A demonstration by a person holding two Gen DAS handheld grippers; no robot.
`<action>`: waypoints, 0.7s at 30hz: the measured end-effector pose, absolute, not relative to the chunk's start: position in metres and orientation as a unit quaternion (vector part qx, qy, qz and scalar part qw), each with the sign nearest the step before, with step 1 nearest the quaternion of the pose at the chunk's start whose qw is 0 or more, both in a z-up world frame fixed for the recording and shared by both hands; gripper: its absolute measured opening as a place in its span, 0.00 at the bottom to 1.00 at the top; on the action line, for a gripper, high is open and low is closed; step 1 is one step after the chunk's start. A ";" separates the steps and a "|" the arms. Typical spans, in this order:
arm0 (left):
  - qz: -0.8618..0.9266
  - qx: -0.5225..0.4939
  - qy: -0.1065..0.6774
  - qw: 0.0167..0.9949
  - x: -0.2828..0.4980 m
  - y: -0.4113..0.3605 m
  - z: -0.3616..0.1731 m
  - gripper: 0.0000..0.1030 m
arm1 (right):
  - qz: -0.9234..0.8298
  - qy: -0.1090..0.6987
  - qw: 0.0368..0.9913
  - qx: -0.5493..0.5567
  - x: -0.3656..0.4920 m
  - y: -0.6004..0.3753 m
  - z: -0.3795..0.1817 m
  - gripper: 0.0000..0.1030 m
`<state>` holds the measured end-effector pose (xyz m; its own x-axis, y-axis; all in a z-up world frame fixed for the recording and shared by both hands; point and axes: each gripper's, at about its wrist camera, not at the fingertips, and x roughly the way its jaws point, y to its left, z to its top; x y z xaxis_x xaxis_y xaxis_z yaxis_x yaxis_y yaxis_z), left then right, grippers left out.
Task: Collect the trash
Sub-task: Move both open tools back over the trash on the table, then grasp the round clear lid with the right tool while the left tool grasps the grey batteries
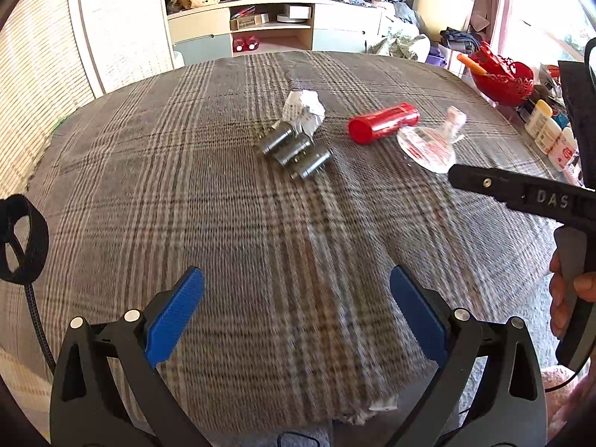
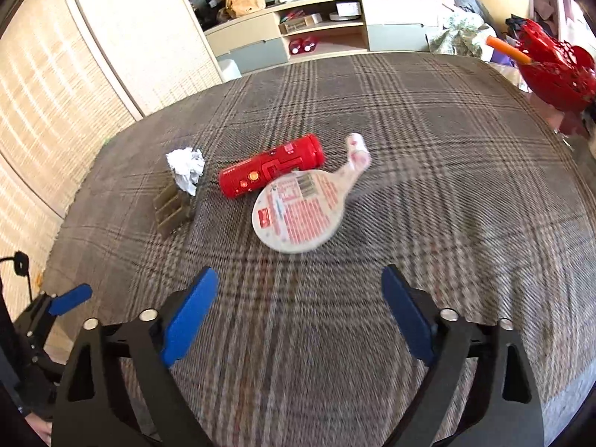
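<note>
On the plaid blanket (image 1: 186, 186) lie a crumpled white paper (image 1: 303, 110), a row of grey cylinders in a pack (image 1: 296, 151), a red tube (image 1: 383, 123) and a flattened clear printed package (image 1: 428, 145). In the right wrist view the crumpled paper (image 2: 186, 169), the grey pack (image 2: 173, 208), the red tube (image 2: 272, 165) and the round printed package (image 2: 298, 210) lie ahead of my right gripper (image 2: 300, 309). Its blue pads stand wide apart with nothing between them. My left gripper (image 1: 296, 316) is open and empty, well short of the grey pack.
A red basket (image 1: 501, 76) and small white bottles (image 1: 549, 130) sit at the right edge. A low shelf unit (image 1: 272, 26) with clutter stands beyond the blanket. A woven screen (image 1: 41, 74) runs along the left. A hand (image 1: 566, 298) holds the right gripper's handle.
</note>
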<state>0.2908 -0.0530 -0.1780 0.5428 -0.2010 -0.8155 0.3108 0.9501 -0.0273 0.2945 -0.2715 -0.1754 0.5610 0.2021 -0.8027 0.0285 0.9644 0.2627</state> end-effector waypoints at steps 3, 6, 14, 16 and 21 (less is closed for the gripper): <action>-0.146 0.065 0.458 0.875 0.303 -0.056 -0.181 0.92 | 0.049 0.472 0.870 0.133 0.305 -0.270 -0.183 0.83; -0.147 0.070 0.461 0.873 0.314 -0.058 -0.185 0.92 | 0.049 0.472 0.868 0.147 0.315 -0.270 -0.189 0.84; -0.146 0.078 0.461 0.872 0.347 -0.063 -0.188 0.92 | 0.047 0.463 0.872 0.155 0.341 -0.274 -0.188 0.84; -0.147 0.081 0.459 0.872 0.356 -0.066 -0.187 0.92 | 0.046 0.462 0.873 0.149 0.346 -0.273 -0.188 0.83; -0.150 0.092 0.458 0.872 0.380 -0.075 -0.189 0.92 | 0.045 0.460 0.877 0.131 0.357 -0.270 -0.188 0.76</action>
